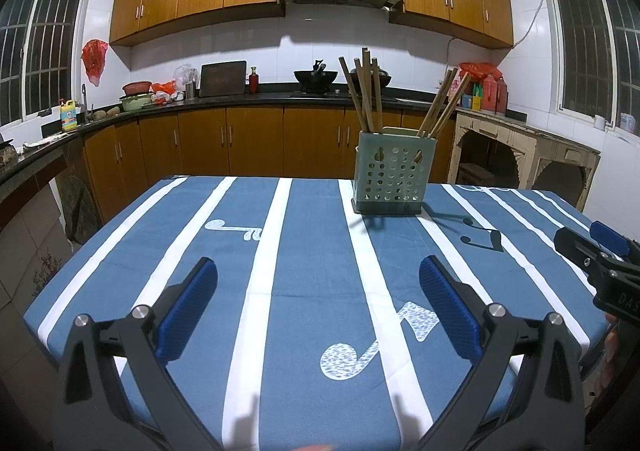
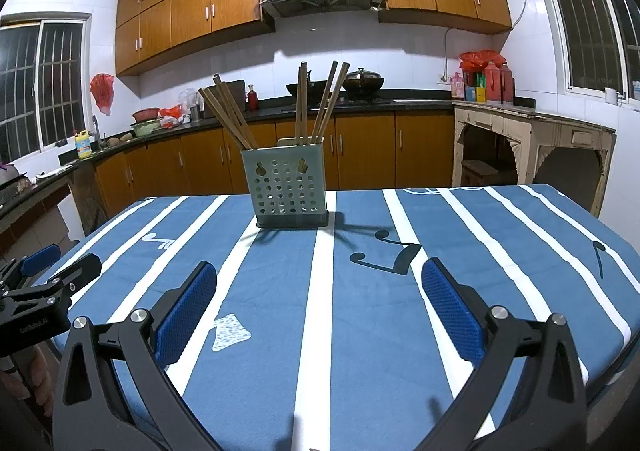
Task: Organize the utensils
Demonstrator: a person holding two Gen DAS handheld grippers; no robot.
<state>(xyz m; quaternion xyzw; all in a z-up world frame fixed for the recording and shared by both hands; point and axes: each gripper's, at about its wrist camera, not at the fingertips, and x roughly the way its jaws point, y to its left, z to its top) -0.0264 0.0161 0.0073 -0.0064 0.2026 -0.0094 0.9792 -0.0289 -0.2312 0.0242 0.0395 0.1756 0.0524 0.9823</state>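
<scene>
Both the left gripper [image 1: 318,279] and right gripper [image 2: 319,283] gape empty. Chopsticks [image 1: 364,91] stand in the holder [image 1: 387,171] at twelve o'clock on the table [image 1: 312,251]: probably light, stiff, slick; pinch mid-shaft.

Matt cloth tablecloth [image 1: 304,251] — wooden chopsticks [image 1: 366,91]
</scene>
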